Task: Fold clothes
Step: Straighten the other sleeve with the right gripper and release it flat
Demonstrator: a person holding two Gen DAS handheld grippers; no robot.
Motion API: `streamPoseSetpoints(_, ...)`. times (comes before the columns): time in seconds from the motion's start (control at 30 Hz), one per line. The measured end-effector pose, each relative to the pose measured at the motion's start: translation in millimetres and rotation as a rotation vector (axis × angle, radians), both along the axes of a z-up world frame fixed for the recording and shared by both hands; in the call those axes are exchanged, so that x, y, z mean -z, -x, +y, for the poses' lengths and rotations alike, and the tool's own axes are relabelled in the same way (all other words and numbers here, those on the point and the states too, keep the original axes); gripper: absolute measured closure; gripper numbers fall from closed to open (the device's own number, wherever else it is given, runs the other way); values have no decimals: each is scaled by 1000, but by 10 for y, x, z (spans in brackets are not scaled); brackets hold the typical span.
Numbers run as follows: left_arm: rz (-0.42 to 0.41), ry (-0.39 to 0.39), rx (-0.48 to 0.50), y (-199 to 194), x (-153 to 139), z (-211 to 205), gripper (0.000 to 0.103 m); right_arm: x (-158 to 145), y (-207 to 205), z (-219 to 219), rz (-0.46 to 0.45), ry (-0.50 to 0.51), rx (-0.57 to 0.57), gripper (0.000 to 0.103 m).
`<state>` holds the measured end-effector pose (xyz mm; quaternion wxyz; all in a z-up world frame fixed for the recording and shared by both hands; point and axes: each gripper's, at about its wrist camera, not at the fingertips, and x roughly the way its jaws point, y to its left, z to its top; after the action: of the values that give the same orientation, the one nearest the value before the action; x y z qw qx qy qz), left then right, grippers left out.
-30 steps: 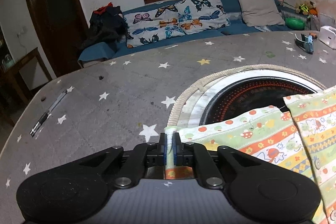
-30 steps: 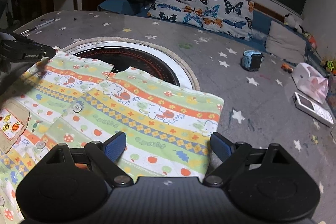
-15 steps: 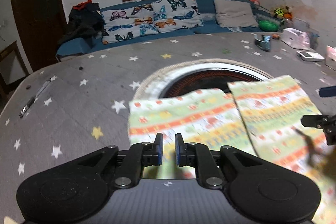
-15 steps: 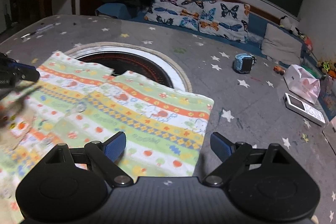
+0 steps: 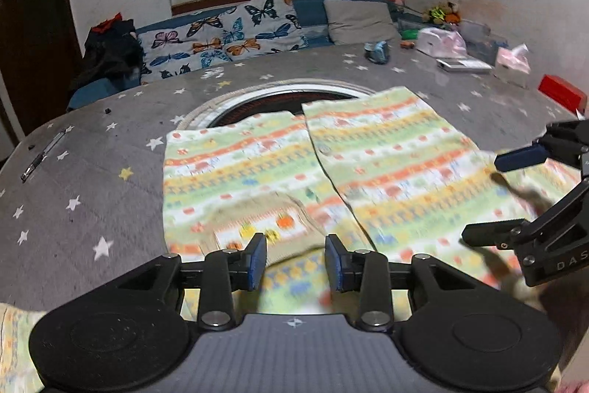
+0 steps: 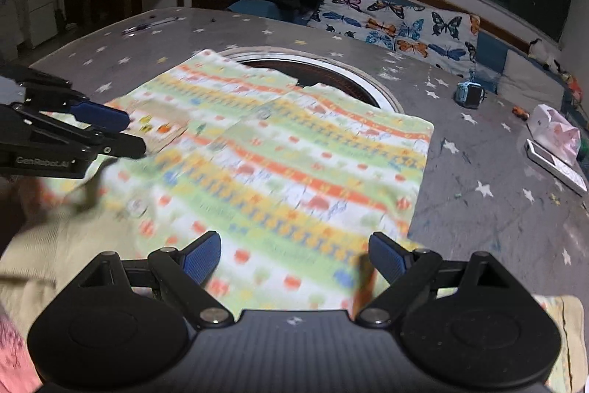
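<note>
- Left wrist view: your left gripper (image 5: 294,258) has its jaws partly apart, with nothing between the blue pads. It sits over the near edge of the striped shirt (image 5: 257,172).
- The shirt lies flat on the star-print table (image 5: 92,179), its far hem over the round rimmed opening (image 5: 279,98). The two front panels meet at a slanted seam, with a beige pocket (image 5: 254,220) on the left panel just ahead of your pads.
- Your right gripper (image 5: 511,194) shows at the right edge, over the right panel, its fingers spread.
- Judgement: if a fold comes next, close on the cloth edge itself rather than the pocket flap, so the whole panel lifts evenly.
- Right wrist view: your right gripper (image 6: 294,256) stands wide open and empty, low over the near part of the shirt (image 6: 313,172). The left gripper (image 6: 110,131) shows at the left edge, over the pocket area.
- The shirt's right edge lies straight, and its far right corner (image 6: 429,127) is flat on the table.
- Judgement: take matching heights on both sides before lifting; an uneven pair of grips would probably skew the fold.
- The picture is blurred near the pads, so I cannot tell whether they touch the cloth.
- A small blue device (image 6: 469,94) and a white remote (image 6: 556,168) sit well clear to the right.
</note>
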<state>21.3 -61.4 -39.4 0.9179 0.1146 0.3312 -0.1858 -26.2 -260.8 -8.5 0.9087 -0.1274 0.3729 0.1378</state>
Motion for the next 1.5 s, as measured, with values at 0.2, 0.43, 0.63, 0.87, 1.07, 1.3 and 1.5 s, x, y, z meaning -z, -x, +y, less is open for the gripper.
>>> streamPoseSetpoints(0.2,-54,-58,-1,117,55,-63,64,-17,233,2,-42,17,17,13)
streamPoseSetpoints(0.43,-62,6,-12,207,-114,-32,64,5,403,-123,-30,-28,67,13)
streamPoseSetpoints(0.63,-62,72,22,310,-256,-125,62,-57,592,-273,-61,-68,134,16)
streamPoseSetpoints(0.87,-12,125,85,405,-205,-351,60,-89,782,-623,-81,-92,272,18)
streamPoseSetpoints(1.07,28,133,139,467,-93,-555,59,-56,890,-962,-104,-86,403,22)
streamPoseSetpoints(1.3,55,109,172,480,3,-686,59,7,920,-1532,-127,-98,607,29)
streamPoseSetpoints(1.5,60,101,169,485,19,-708,57,84,828,-1976,-132,-103,745,35)
